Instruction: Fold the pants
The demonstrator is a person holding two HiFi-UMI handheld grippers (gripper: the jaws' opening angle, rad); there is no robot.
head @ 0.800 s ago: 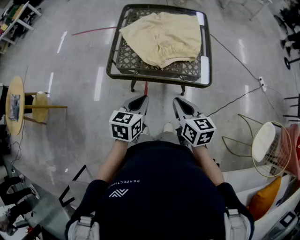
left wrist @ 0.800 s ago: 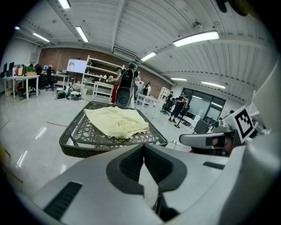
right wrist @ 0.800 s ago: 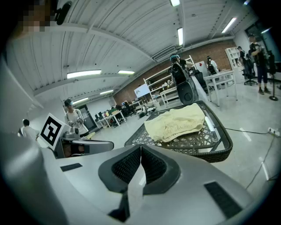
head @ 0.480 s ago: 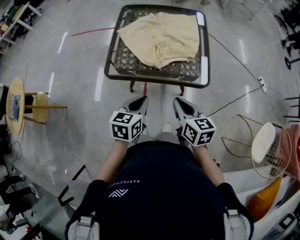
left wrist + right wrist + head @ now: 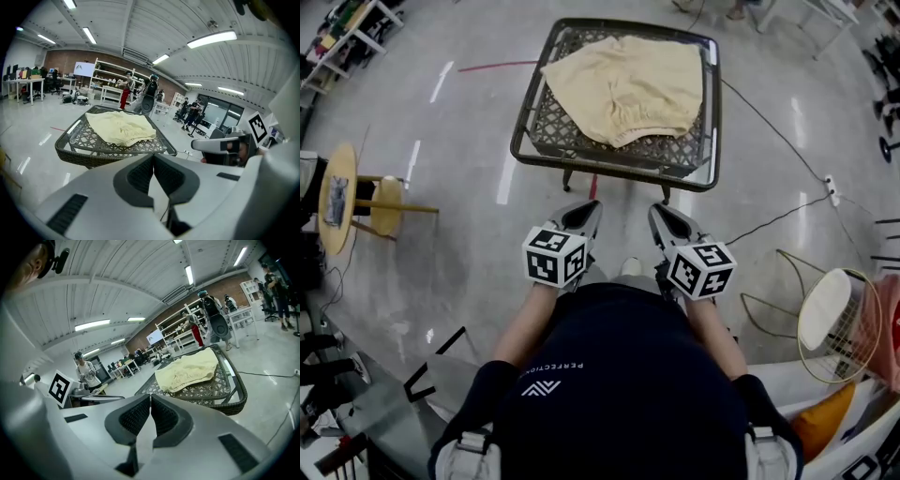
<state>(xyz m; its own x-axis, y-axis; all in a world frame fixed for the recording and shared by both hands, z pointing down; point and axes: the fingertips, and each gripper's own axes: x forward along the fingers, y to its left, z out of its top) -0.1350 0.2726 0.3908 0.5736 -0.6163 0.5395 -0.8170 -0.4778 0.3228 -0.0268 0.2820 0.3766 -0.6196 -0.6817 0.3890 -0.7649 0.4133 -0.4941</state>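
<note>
Pale yellow pants (image 5: 628, 89) lie spread on a dark wicker table (image 5: 544, 141) ahead of me, waistband toward me. They also show in the left gripper view as pants (image 5: 121, 128) on the table (image 5: 89, 150), and in the right gripper view as pants (image 5: 190, 371). My left gripper (image 5: 589, 208) and right gripper (image 5: 659, 212) are held side by side near my body, short of the table's near edge. Both are shut with nothing between the jaws. The left gripper (image 5: 153, 159) and right gripper (image 5: 150, 399) point toward the table.
A small round wooden table (image 5: 336, 197) stands at the left. A wire-frame chair with a white seat (image 5: 825, 305) is at the right. A cable (image 5: 769, 216) runs across the glossy grey floor. Other people stand at shelves (image 5: 126, 89) far behind.
The view has shifted slightly: table and pants sit a little farther right and lower in the head view. Both grippers stay shut in the same pose near my body.
</note>
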